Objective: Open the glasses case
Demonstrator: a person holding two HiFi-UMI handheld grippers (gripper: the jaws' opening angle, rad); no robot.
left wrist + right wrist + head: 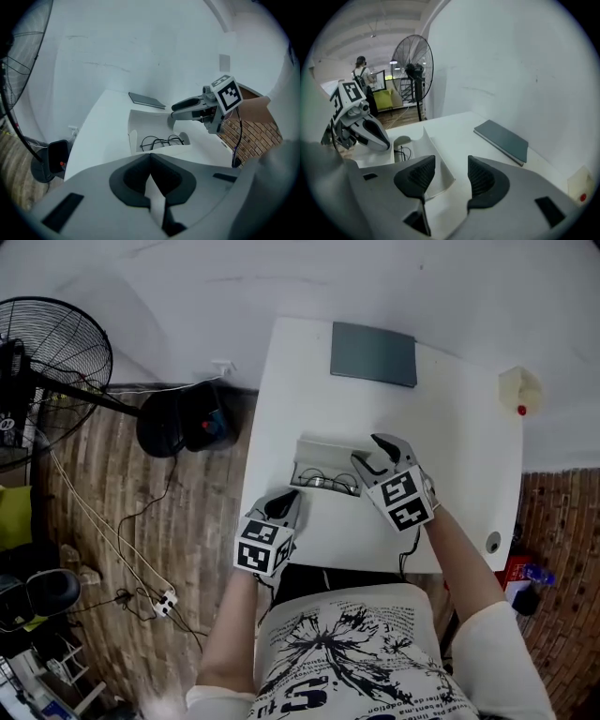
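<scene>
white glasses case, white table, grey notebook

No legible text anywhere; lettering on the shirt is blurred.

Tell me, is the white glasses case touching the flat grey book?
Apart. The head view shows bare white table between the open white glasses case and the flat grey book.
</scene>
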